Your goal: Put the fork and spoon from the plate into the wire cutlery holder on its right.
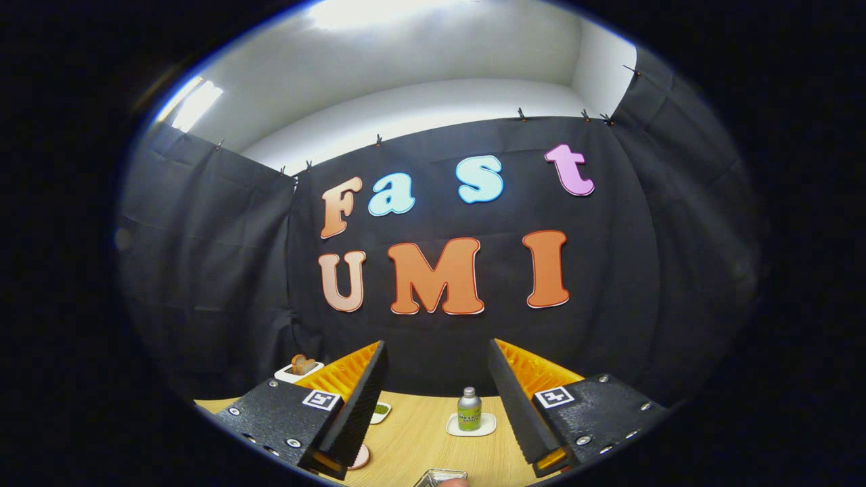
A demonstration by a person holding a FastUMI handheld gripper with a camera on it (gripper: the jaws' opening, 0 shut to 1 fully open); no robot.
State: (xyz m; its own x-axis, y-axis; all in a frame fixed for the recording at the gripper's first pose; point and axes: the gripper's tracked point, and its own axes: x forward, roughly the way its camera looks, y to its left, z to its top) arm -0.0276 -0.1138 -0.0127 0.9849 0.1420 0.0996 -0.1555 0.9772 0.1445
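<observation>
We log the hand-held gripper (437, 399) raised, its fingers wide apart and empty, above a pale wooden worktop (419, 446) bearing a small green bottle (469, 408) on a white coaster (471, 426); fork, spoon, holder unlocated, so we judge nothing done.

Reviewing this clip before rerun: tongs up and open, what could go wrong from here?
1. The tongs are open with nothing between them and aimed mostly at the booth wall, so a descent would start half blind.
2. The small bottle stands upright on its coaster just ahead; a forward sweep could tip it.
3. A shiny wire-like item sits close below; dropping straight down might knock it.
</observation>
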